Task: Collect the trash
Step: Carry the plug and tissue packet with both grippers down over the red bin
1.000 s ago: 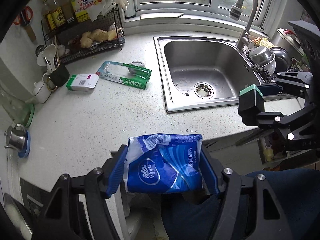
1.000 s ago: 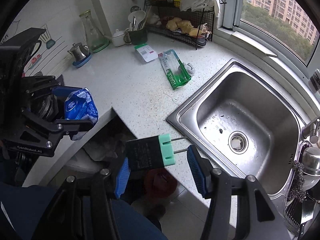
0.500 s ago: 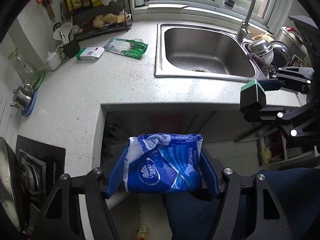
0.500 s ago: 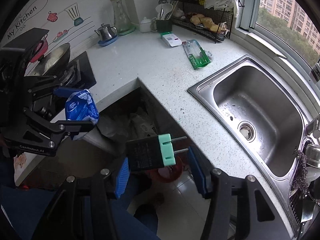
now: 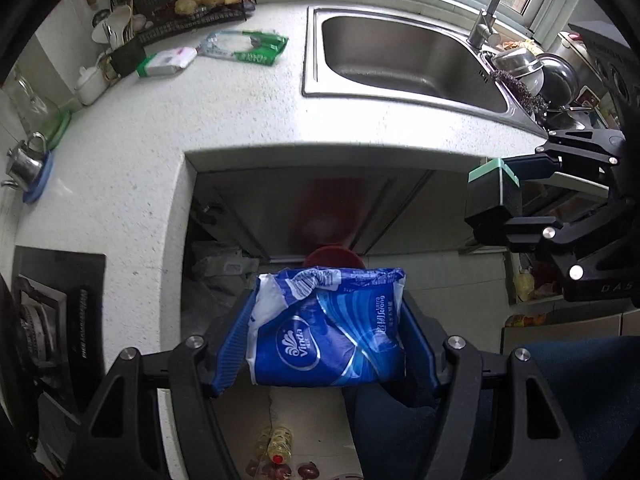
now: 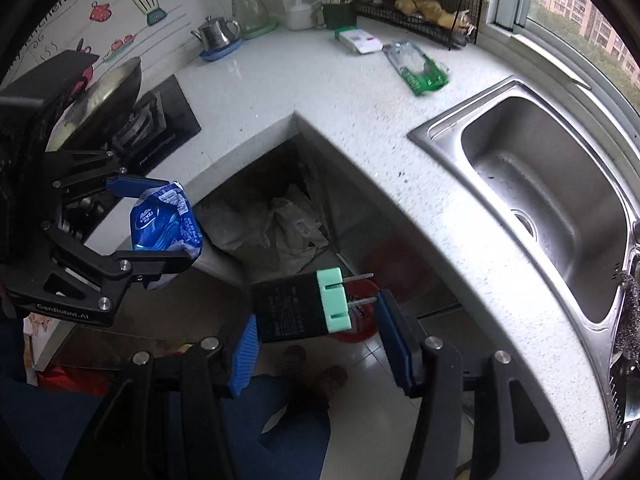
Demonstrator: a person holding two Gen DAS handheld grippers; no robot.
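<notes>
Both tools carry trash over the gap below the kitchen surface.

The left tool (image 5: 326, 340) is clamped on a crumpled blue Vinda tissue pack (image 5: 328, 328), held above the floor with a red bin (image 5: 334, 257) just beyond it. The right tool (image 6: 316, 320) grips a black plug adapter with a mint-green face (image 6: 300, 306), its two prongs pointing right; whether the right pad touches them I cannot tell. Far off on the white speckled surface (image 5: 200, 120) lie a green Darlie toothpaste package (image 5: 244, 46) and a small white-and-green box (image 5: 166, 62), left of the steel sink (image 5: 404, 60).
</notes>
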